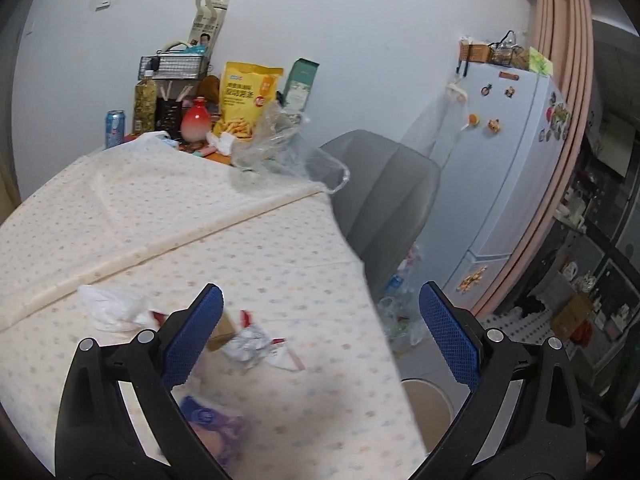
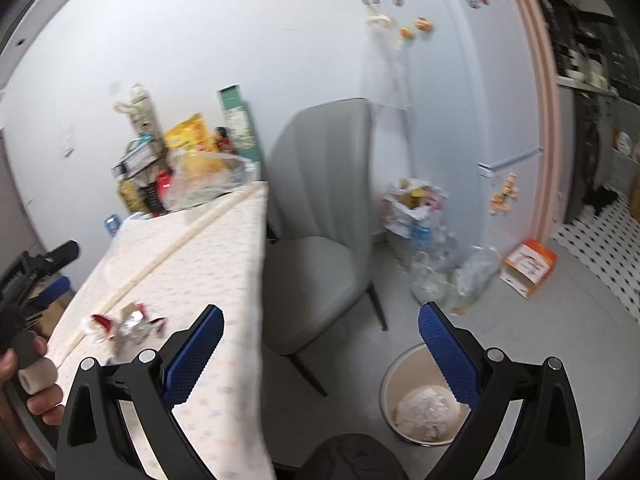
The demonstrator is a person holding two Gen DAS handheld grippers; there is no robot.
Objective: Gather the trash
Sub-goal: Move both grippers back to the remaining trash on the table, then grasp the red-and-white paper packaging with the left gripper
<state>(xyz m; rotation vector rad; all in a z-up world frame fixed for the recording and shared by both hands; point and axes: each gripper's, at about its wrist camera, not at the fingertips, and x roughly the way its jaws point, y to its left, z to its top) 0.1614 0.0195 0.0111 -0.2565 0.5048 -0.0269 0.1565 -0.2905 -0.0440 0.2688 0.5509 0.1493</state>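
Trash lies scattered on the table [image 1: 168, 208], which wears a pale dotted cloth and fills the left of both views. Beside its far edge stands a grey chair [image 2: 320, 216], and past that a white fridge [image 1: 508, 160] dotted with magnets. On the floor by the fridge sits a heap of clear bags and bottles [image 2: 432, 240], with an orange and white box [image 2: 528, 266] just beside it. A round bin [image 2: 420, 400] stands on the floor near the chair's legs, holding a crumpled white wad [image 2: 426, 410]. At the table's far end a yellow snack bag [image 1: 248, 98], a clear plastic bag [image 1: 284, 152], a red and white vase [image 1: 196, 120] and a blue can [image 1: 115, 128] crowd together.

On the cloth nearer the camera lie a crumpled white bag [image 1: 112, 306], a torn red and silver wrapper [image 1: 256, 344] and a purple packet [image 1: 212, 428], blurred.

Left gripper [image 1: 320, 332] hangs over the table's edge with jaws spread wide, nothing between its blue pads. Right gripper [image 2: 320, 352] is likewise fully spread and empty, between table edge and bin. A hand [image 2: 24, 376] grasps the left gripper's handle at the left edge of the right wrist view.
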